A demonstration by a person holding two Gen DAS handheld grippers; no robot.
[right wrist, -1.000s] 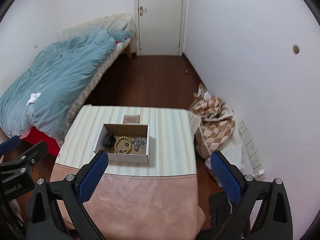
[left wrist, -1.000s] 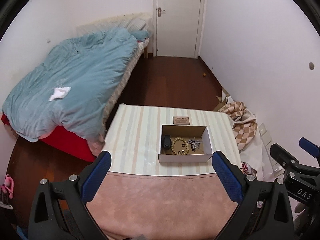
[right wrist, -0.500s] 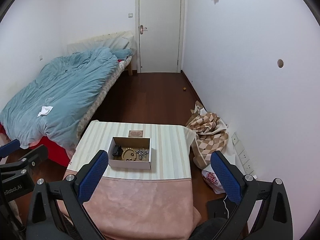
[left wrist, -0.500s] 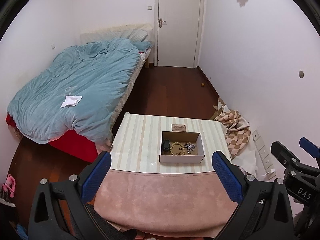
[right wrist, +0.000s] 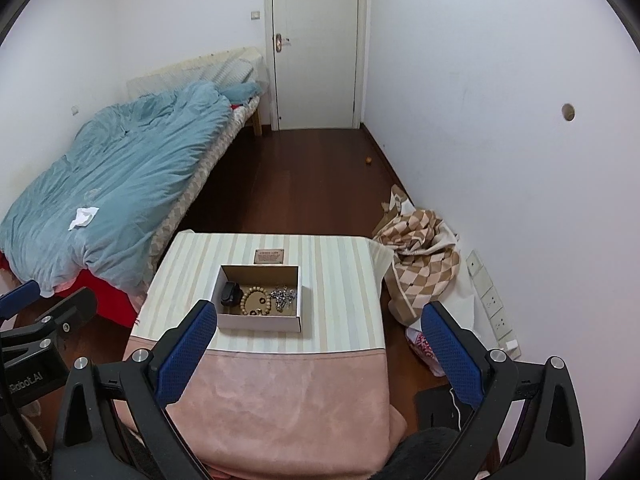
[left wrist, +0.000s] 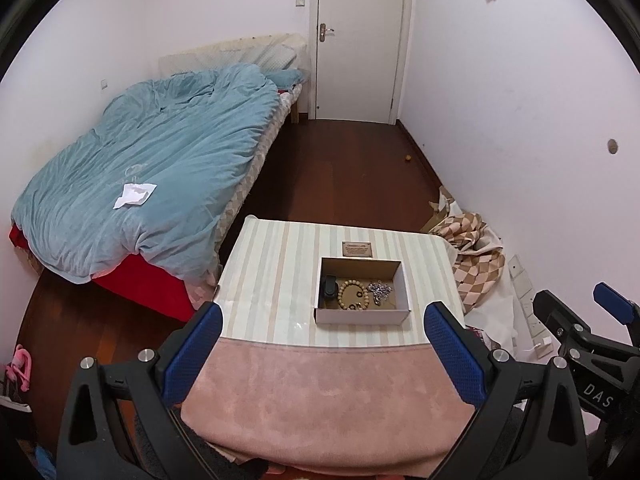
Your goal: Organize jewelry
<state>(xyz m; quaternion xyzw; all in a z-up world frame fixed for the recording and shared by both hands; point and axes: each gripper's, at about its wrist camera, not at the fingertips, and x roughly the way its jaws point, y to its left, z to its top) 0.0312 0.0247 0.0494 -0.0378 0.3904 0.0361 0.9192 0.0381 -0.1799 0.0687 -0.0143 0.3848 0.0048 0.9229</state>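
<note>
A white cardboard box (left wrist: pixel 362 316) (right wrist: pixel 260 322) stands on a striped table (left wrist: pixel 276 272) (right wrist: pixel 340 280). Inside lie a black item (left wrist: pixel 329 285) (right wrist: pixel 231 293), a wooden bead bracelet (left wrist: pixel 352 295) (right wrist: pixel 256 301) and a silver chain (left wrist: pixel 379 290) (right wrist: pixel 284 295). A small brown card (left wrist: pixel 357 249) (right wrist: pixel 270 256) lies behind the box. My left gripper (left wrist: pixel 322 350) is open and empty, high above the table's near pink cloth. My right gripper (right wrist: pixel 320 346) is also open and empty, held back from the box.
A bed with a blue duvet (left wrist: pixel 152 168) (right wrist: pixel 108 184) is left of the table. A checked cloth and bags (left wrist: pixel 472 256) (right wrist: pixel 420 256) lie by the right wall. A white door (left wrist: pixel 356 40) is at the far end, with dark wooden floor (left wrist: pixel 344 176) between.
Both grippers have pulled up and back from the table, so the box looks smaller and more of the room shows. Both stay open and empty.
</note>
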